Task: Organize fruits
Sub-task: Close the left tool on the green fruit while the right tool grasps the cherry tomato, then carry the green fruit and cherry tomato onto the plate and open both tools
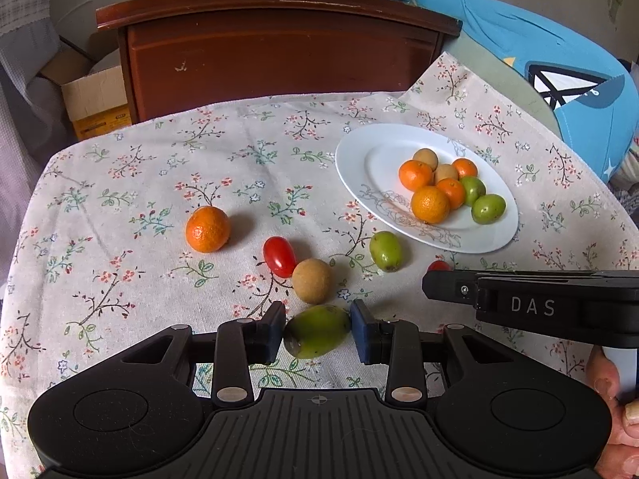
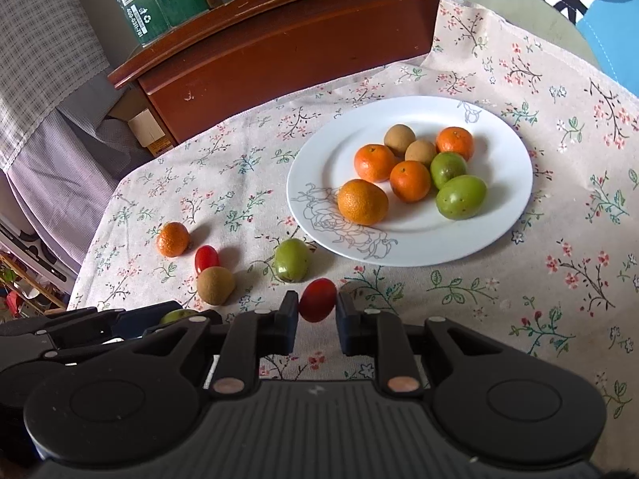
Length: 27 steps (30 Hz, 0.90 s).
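Eight fruits clustered on white plate [image 2: 315, 151], tangerine [image 1: 207, 228], two cherry tomatoes [image 1: 279, 256], longan [image 1: 312, 281], two green jujubes [image 1: 385, 250] loose on tabletop

we see a matt woven tablecloth [image 1: 159, 183] printed with small flowers, lightly creased. the plate [image 2: 319, 183] looks like glazed white ceramic, smooth and glossy. the mandarin [image 1: 207, 228] has a dimpled, faintly shiny peel; the cherry tomato [image 1: 279, 256] is slick and glossy; the longan [image 1: 312, 281] is dull and rough. our left gripper [image 1: 318, 329] is matt black plastic with ribbed housing, metal pivot pins and dark blue rubbery pads [image 1: 361, 333]. the cabinet [image 1: 279, 48] is varnished reddish wood, scuffed.
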Each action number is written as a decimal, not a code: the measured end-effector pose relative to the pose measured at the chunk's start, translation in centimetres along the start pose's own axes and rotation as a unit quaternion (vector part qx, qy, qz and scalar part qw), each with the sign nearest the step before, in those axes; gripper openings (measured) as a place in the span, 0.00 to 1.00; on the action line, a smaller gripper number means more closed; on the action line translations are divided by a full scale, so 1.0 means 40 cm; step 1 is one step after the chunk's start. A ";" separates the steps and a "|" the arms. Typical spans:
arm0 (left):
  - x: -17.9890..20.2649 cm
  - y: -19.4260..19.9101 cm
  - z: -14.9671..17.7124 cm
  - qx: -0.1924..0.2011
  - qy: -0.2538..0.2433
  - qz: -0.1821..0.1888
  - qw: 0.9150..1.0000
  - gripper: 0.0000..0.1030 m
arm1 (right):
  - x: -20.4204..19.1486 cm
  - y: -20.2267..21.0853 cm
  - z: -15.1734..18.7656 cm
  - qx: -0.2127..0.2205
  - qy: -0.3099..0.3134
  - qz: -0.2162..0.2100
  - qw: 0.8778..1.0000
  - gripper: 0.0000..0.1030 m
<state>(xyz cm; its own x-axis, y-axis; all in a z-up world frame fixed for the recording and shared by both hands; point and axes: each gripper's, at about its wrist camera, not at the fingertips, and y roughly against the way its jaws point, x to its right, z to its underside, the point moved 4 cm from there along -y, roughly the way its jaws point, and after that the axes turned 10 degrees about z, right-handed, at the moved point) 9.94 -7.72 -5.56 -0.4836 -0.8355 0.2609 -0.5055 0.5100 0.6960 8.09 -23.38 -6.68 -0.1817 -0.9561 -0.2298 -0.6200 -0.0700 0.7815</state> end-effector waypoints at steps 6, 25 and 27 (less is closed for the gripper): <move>0.014 0.026 -0.053 0.019 0.006 0.012 1.000 0.32 | 0.009 0.032 -0.041 0.023 -0.013 -0.008 1.000 0.19; 0.049 -0.060 -0.208 0.031 -0.012 0.055 0.998 0.32 | 0.125 0.023 -0.264 0.086 -0.034 0.008 0.996 0.18; 0.050 -0.080 -0.216 0.028 -0.008 0.057 0.998 0.32 | 0.142 -0.001 -0.269 0.079 -0.041 0.019 0.996 0.18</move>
<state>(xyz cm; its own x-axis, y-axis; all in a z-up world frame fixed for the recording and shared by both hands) 16.76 -12.77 -1.50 -0.5511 -0.7683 0.3255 -0.4855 0.6125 0.6238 15.28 -31.88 -1.77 -0.2648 -0.9304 -0.2535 -0.7223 0.0173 0.6913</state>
